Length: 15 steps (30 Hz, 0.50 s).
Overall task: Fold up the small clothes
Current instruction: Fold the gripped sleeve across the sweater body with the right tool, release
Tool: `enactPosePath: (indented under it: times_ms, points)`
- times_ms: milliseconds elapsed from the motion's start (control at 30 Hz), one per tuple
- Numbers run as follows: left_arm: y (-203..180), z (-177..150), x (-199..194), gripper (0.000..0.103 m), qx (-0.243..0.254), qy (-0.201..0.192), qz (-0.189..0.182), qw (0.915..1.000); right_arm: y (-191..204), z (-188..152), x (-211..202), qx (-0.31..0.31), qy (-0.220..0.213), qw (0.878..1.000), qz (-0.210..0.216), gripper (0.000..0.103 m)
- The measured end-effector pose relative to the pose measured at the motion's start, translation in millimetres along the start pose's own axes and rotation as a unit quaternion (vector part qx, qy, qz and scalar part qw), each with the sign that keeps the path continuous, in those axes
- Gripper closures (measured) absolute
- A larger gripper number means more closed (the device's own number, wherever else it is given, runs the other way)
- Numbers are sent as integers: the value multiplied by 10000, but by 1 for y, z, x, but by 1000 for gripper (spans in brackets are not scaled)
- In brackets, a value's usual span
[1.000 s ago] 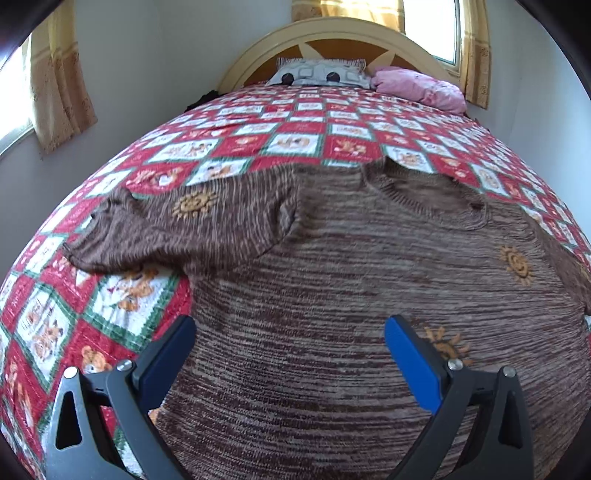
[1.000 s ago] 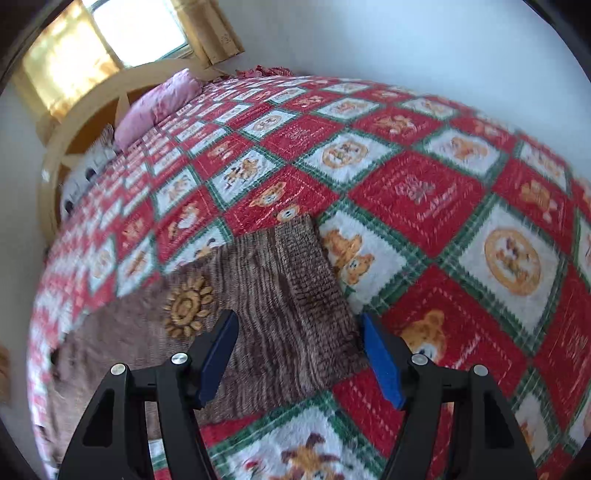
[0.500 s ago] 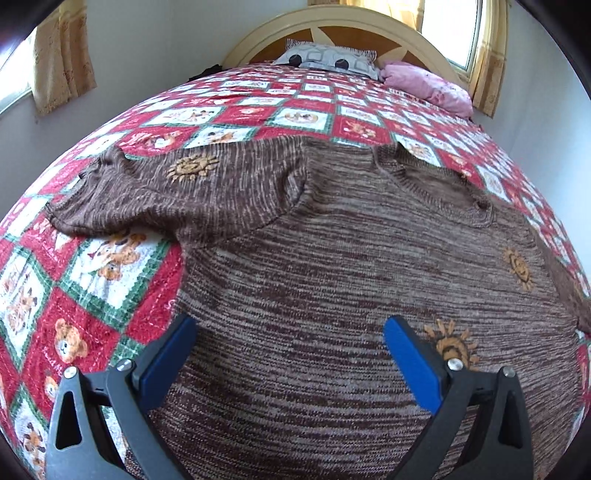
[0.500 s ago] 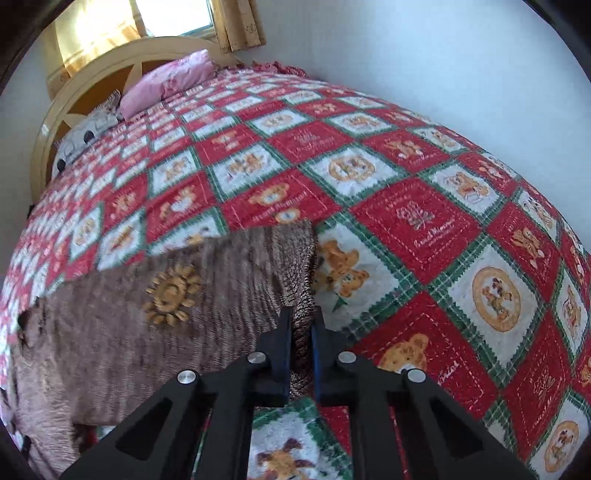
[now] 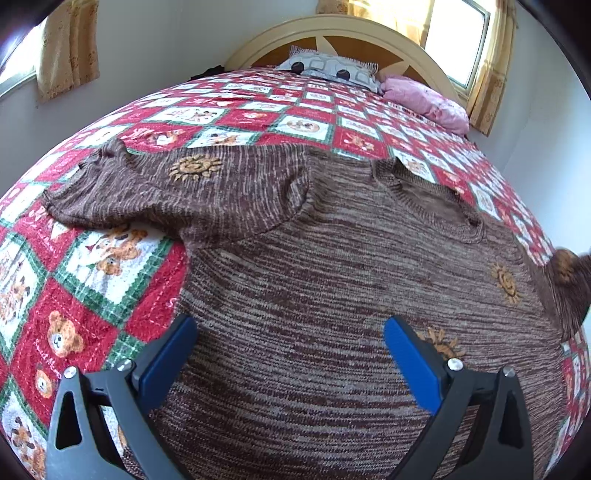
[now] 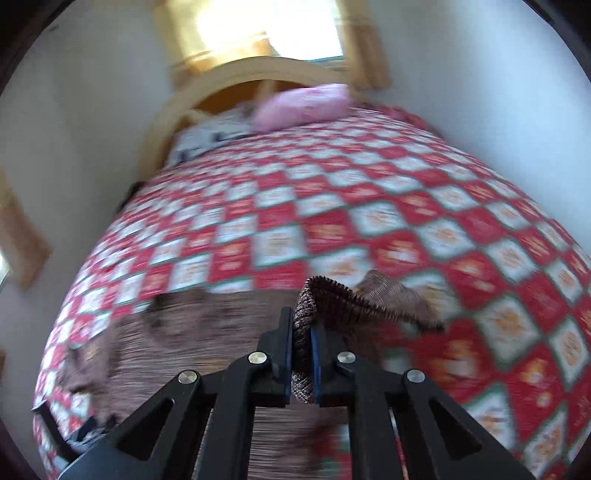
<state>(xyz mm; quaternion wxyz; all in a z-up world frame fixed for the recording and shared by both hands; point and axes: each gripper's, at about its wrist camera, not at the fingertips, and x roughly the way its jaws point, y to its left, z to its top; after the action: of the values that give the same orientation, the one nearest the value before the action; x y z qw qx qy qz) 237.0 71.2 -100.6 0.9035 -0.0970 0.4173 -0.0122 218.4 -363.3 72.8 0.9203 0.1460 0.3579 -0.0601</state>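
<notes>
A brown knit sweater [image 5: 332, 288] with orange sun motifs lies flat on the bed. Its left sleeve [image 5: 177, 188] stretches out to the left. My left gripper [image 5: 288, 354] is open and hovers over the sweater's lower body, empty. My right gripper [image 6: 303, 354] is shut on the cuff of the right sleeve [image 6: 354, 299] and holds it lifted off the quilt. The raised sleeve also shows at the right edge of the left wrist view [image 5: 569, 280]. The right wrist view is blurred by motion.
A red, white and green teddy-bear quilt [image 5: 92, 266] covers the bed. A pink pillow [image 5: 424, 99] and a patterned pillow [image 5: 328, 70] lie by the wooden headboard [image 5: 343, 33]. Walls and curtained windows surround the bed.
My right gripper closed on the right sleeve cuff and lifted it, swinging towards the sweater's body. My left gripper stayed open and drew slightly closer over the sweater.
</notes>
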Motion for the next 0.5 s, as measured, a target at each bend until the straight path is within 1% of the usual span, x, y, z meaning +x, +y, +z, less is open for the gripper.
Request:
enactPosePath:
  times_ms: [100,167,267,367,500]
  points:
    - [5,0,-2,0,-126,-64,-80,9999,68,-8,25,-312,229,9973,617,96]
    - [8,0,-3,0,-221,-107,-150,9996,103,-21,42,-508,311,9949,811,96]
    - [9,1,-4,0,-282,-143,-206,9993,150,-49,73,-701,511,9910,1017,96]
    - [10,1,-3,0,-293,-154,-223,9992,177,-76,100,-779,683,9874,1193,96]
    - [11,2,-3,0,-336,-177,-269,9989,188,-97,117,-792,783,9853,1292,96]
